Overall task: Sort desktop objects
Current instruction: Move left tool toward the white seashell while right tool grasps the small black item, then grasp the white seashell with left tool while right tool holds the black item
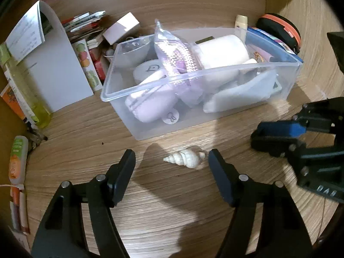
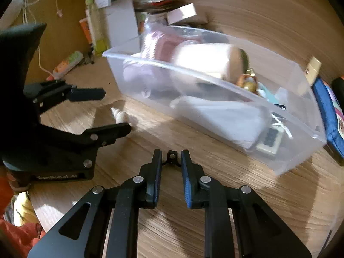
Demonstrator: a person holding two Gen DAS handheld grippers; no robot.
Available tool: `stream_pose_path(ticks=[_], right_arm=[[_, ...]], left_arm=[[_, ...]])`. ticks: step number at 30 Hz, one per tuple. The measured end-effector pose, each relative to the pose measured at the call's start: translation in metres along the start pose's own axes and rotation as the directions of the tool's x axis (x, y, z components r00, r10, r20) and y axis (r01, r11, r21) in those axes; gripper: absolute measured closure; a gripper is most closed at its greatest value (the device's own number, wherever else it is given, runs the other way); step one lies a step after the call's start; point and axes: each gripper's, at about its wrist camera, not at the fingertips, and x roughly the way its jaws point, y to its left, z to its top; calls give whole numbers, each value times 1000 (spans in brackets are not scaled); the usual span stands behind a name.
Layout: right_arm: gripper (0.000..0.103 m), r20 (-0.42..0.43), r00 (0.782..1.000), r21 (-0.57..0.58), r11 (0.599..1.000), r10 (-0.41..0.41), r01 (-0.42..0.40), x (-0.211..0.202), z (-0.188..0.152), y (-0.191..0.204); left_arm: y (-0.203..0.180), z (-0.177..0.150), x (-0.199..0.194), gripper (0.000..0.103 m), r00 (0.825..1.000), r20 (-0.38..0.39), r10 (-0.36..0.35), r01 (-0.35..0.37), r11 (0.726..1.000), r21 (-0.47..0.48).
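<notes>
A small white spiral shell (image 1: 185, 159) lies on the wooden table just in front of the clear plastic box (image 1: 120, 79). My left gripper (image 1: 171, 152) straddles it with the jaws apart: the right finger is at the shell's blunt end, the left finger stands clear of its pointed tip. The right wrist view shows the same shell (image 2: 118, 115) between those fingers. My right gripper (image 2: 172, 153) is shut on a small black clip (image 2: 172, 156), low over the table near the box's front wall (image 2: 215, 99). The box holds a white roll, purple packets and white pouches.
Behind and left of the box stand a white booklet (image 1: 56, 68), a green bottle (image 1: 32, 99) and stacked packets. An orange-and-black case (image 1: 279, 30) and a blue pouch (image 2: 326, 111) sit to the box's right. A tube (image 1: 18, 159) lies at the left edge.
</notes>
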Motion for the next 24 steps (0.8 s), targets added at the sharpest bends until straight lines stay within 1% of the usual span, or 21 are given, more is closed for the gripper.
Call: stream_pose_path(ticks=[1, 3, 5, 10, 11, 13, 17, 18, 20, 21, 22, 23, 24], right_arm=[[87, 5, 1000, 10, 1000, 3, -3, -2, 0, -3], [87, 18, 1000, 29, 999, 16, -16, -7, 0, -7], [87, 33, 999, 35, 999, 6, -7, -11, 2, -9], [87, 59, 998, 48, 999, 6, -9, -20, 1, -16], [87, 60, 998, 53, 999, 7, -10, -21, 1, -17], [87, 64, 998, 58, 998, 3, -7, -22, 1, -18], [87, 74, 997, 59, 998, 1, -6, -26, 2, -17], [87, 76, 997, 60, 998, 3, -7, -27, 2, -17], [87, 77, 997, 60, 998, 7, -12, -27, 1, -18], [87, 76, 997, 60, 998, 7, -11, -28, 0, -18], [87, 74, 997, 61, 998, 8, -12, -28, 0, -19], [87, 75, 997, 65, 998, 7, -12, -29, 0, -20], [87, 76, 997, 68, 998, 11, -16, -29, 0, -20]], left_arm=[[0, 1, 1, 44, 1000, -1, 9, -9, 1000, -8], [2, 2, 4, 45, 1000, -13, -14, 14, 1000, -25], [5, 3, 6, 47, 999, -22, -28, 27, 999, -40], [-2, 2, 6, 49, 1000, -24, -14, 14, 1000, -18], [-3, 2, 6, 51, 1000, -24, -18, 17, 1000, -17], [-4, 2, 5, 59, 999, -25, -35, 34, 999, -21], [-5, -1, 2, 69, 999, -19, -26, 26, 1000, 5], [-2, -2, 1, 71, 999, -21, -38, 38, 999, -9], [4, -4, 0, 72, 998, -21, -65, 65, 997, -30], [6, -5, 0, 72, 998, -21, -67, 66, 997, -37], [7, -5, -2, 75, 998, -17, -65, 64, 997, -39], [9, -5, -5, 85, 998, 0, -60, 60, 997, -43], [10, -5, -8, 91, 998, 3, -65, 65, 997, -49]])
